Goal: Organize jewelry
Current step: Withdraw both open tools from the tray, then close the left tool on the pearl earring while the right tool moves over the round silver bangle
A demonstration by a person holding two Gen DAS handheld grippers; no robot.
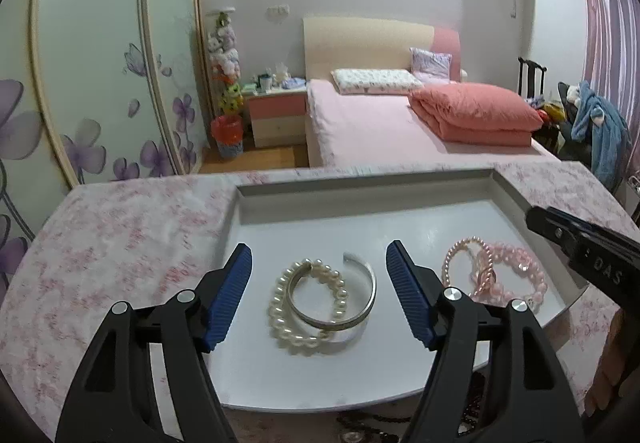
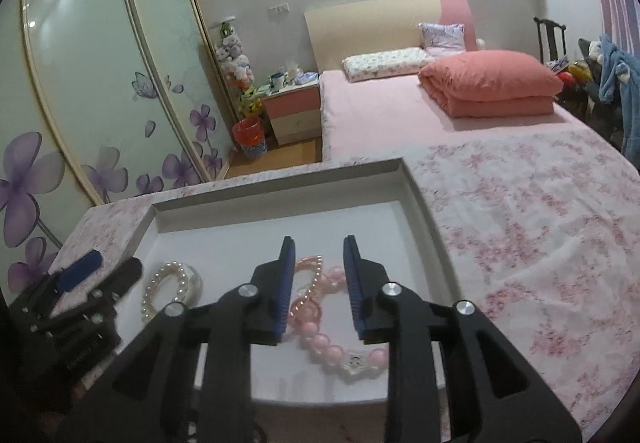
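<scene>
Left wrist view: the left gripper [image 1: 319, 293] hovered over a white tray [image 1: 400, 221], its jaws spread wide with nothing held, framing a white pearl bracelet [image 1: 280, 317] and a silver cuff bangle [image 1: 362, 307] that lay overlapped on the tray floor.
Right wrist view: the right gripper [image 2: 317, 285] stood with jaws parted and empty above a tangle of pink bead bracelets [image 2: 322, 345], which rested on the same tray, toward its right side.
Jewelry location: all pieces sat inside the tray, white and silver to the left, pink to the right, the 2 clusters apart.
Tray location: it lay on a pink floral cloth [image 2: 532, 227] covering the surface.
Step in hand: judged to be the approach before a pick, each gripper lined up over its own cluster.
Next move: likely a descent and a close on 1 strand; the cuff and pearls overlapped, so separating them would need a narrow, careful pinch.
Hidden: the pink tangle's count of strands could not be told; the blue pads hid part of it.
Cut off: the tray's near edge ran behind the gripper bodies.
</scene>
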